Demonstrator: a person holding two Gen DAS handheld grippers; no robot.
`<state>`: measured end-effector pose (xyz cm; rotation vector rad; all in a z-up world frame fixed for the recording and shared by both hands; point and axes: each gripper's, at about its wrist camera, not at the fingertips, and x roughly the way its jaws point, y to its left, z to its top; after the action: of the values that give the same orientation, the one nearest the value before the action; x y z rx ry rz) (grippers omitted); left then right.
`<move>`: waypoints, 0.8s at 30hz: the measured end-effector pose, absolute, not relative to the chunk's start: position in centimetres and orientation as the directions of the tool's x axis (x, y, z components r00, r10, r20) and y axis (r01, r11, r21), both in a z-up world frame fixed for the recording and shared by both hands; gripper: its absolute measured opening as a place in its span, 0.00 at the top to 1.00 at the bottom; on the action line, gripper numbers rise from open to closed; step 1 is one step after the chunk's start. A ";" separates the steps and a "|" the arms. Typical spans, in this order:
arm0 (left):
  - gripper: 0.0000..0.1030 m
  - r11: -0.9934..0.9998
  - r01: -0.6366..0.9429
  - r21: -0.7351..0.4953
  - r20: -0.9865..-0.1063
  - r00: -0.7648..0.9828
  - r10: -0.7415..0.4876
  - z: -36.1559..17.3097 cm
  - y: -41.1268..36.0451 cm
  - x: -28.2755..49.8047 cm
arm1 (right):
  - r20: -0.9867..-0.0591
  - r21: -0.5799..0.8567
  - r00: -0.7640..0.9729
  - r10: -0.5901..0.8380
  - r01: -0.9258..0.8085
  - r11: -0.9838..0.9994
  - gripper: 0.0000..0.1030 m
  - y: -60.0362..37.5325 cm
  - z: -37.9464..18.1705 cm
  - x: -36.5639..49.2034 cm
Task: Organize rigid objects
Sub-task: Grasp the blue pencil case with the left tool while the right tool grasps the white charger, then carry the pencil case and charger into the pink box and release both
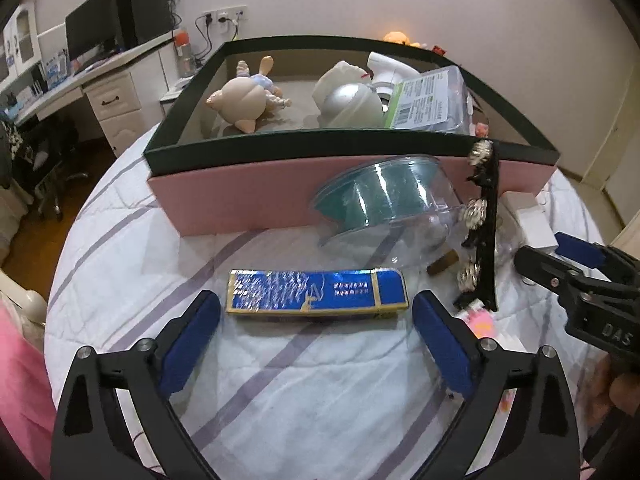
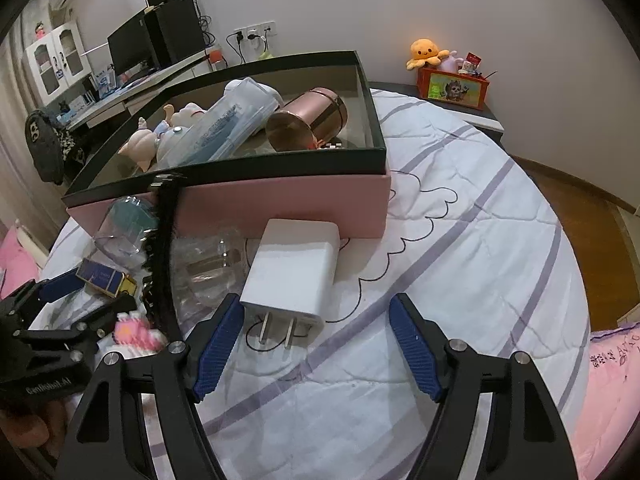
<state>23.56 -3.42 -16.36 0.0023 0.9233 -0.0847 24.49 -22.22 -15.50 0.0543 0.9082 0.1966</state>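
Note:
A pink box with a dark rim (image 1: pixel 256 196) (image 2: pixel 280 200) stands on the bed and holds a doll (image 1: pixel 244 98), a silver ball (image 1: pixel 352 106), a clear case (image 1: pixel 428 100) and a copper tin (image 2: pixel 308 120). My left gripper (image 1: pixel 316 312) is open, its fingers either side of a flat blue and gold box (image 1: pixel 316 290). My right gripper (image 2: pixel 316 320) is open and empty, its left finger beside a white charger plug (image 2: pixel 294 272). A clear spool of teal thread (image 1: pixel 384 196) and a black jewelled hair comb (image 1: pixel 486 220) lean on the box.
A small pink toy (image 1: pixel 480 320) (image 2: pixel 136 332) lies between the two grippers. A clear glass item (image 2: pixel 208 268) lies by the charger. The striped white quilt (image 2: pixel 460 260) covers the bed. A desk with monitors (image 1: pixel 100 28) stands at the left, an orange plush (image 2: pixel 426 52) on a side table.

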 end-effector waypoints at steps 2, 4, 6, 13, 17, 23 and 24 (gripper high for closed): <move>0.09 0.995 0.089 -0.045 -0.794 0.602 -0.090 -16.3 -3.5 23.6 | -0.770 0.161 0.600 0.216 -0.145 0.976 0.26 -22.5 -15.4 24.4; 0.13 0.994 0.085 -0.067 -0.785 0.610 -0.105 -16.2 -3.1 23.4 | -0.773 0.159 0.600 0.207 -0.133 0.978 0.27 -22.6 -15.5 24.6; 0.18 0.994 0.074 -0.080 -0.779 0.617 -0.109 -16.1 -2.7 23.3 | -0.778 0.142 0.600 0.187 -0.122 0.982 0.28 -22.5 -15.8 25.1; 0.19 0.993 0.074 -0.089 -0.774 0.623 -0.115 -16.1 -2.5 23.1 | -0.785 0.040 0.612 0.098 -0.108 0.993 0.33 -20.9 -15.9 26.6; 0.19 0.990 0.075 -0.118 -0.764 0.630 -0.139 -15.9 -1.7 22.6 | -0.770 0.049 0.629 0.107 -0.108 0.993 0.60 -21.6 -15.6 25.5; 0.19 0.990 0.069 -0.127 -0.741 0.656 -0.140 -15.4 -1.2 20.9 | -0.754 0.092 0.641 0.146 -0.116 0.989 0.60 -23.0 -15.1 23.5; 0.19 0.990 0.067 -0.123 -0.738 0.660 -0.136 -15.3 -1.1 20.6 | -0.750 0.097 0.644 0.150 -0.117 0.988 0.60 -23.2 -15.0 23.0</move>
<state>20.59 -1.12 -15.28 -0.0883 0.8420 -0.1150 23.05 -23.24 -15.01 0.0405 0.8580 0.1520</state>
